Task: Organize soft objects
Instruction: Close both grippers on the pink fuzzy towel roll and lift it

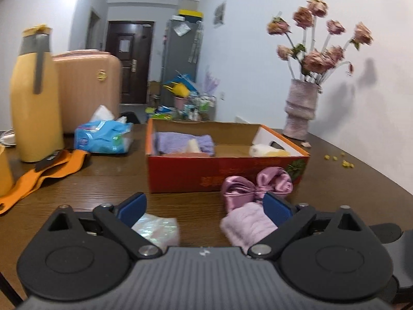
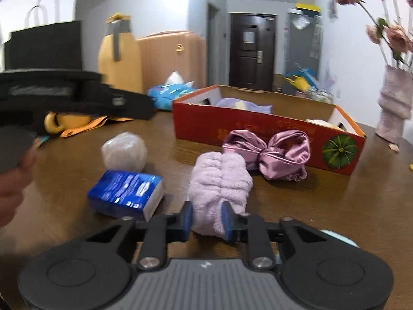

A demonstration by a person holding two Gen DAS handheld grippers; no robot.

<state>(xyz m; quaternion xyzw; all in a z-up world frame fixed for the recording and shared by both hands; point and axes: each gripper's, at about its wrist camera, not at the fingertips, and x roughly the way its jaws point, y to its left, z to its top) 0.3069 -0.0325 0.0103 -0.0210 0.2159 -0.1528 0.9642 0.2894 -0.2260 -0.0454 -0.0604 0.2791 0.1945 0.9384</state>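
A fluffy pale-pink cloth [image 2: 219, 180] lies on the brown table, and my right gripper [image 2: 207, 219] is shut on its near end. Behind it lies a shiny pink satin bow [image 2: 271, 149], against the red cardboard box [image 2: 258, 126]. The box holds a lilac towel [image 1: 183, 142] and pale soft items [image 1: 268, 151]. My left gripper [image 1: 204, 204] is open and empty, low over the table. The fluffy cloth [image 1: 245, 222] is by its right finger and a plastic-wrapped bundle [image 1: 157, 228] by its left finger. The left gripper also shows in the right wrist view [image 2: 77, 98].
A blue tissue pack [image 2: 126, 193] and the wrapped bundle [image 2: 124, 152] lie left of the cloth. A yellow flask [image 1: 36, 95], orange strap [image 1: 44, 175], blue tissue bag [image 1: 103, 137] and pink suitcase [image 1: 87, 85] stand at left. A vase of flowers [image 1: 300, 108] stands at right.
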